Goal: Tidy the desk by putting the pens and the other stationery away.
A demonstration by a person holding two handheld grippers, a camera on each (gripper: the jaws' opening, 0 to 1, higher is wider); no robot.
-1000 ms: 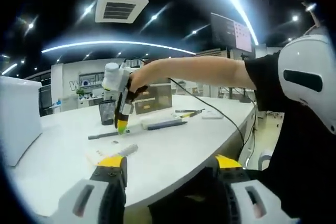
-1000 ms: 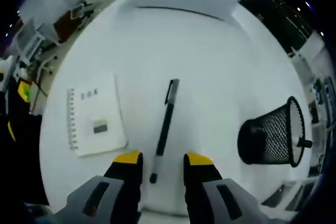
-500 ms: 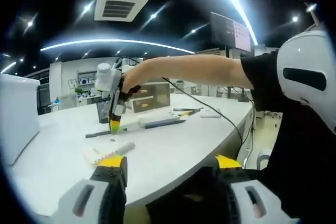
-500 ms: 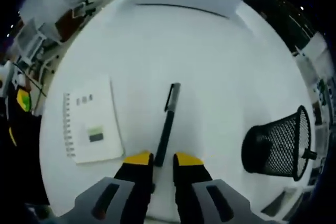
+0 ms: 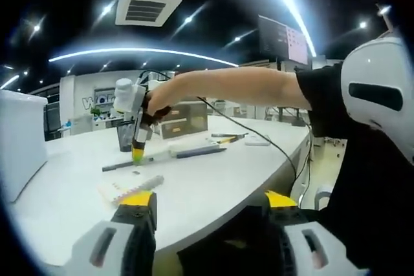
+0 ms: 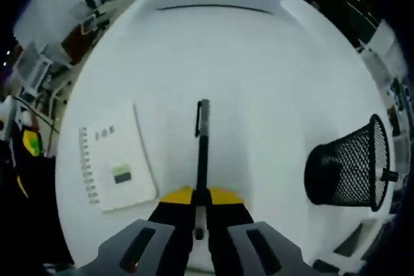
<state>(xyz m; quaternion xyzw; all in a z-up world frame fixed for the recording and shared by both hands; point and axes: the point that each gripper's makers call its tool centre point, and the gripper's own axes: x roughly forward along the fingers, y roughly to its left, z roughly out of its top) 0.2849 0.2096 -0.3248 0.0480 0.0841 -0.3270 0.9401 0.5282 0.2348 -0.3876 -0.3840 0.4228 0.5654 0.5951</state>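
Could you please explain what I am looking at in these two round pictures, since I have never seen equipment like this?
A person holds a two-jaw gripper in each hand, and a fisheye camera rides on each one. The left gripper view looks across the white desk: the left gripper, jaws apart, holds nothing, and beyond it the person's arm reaches out with the right gripper. The right gripper view looks down on the desk, where the right gripper's yellow-tipped jaws have closed on a dark pen. Beside the pen lies a spiral notebook, and a black mesh pen cup stands on the other side. More pens lie further along the desk.
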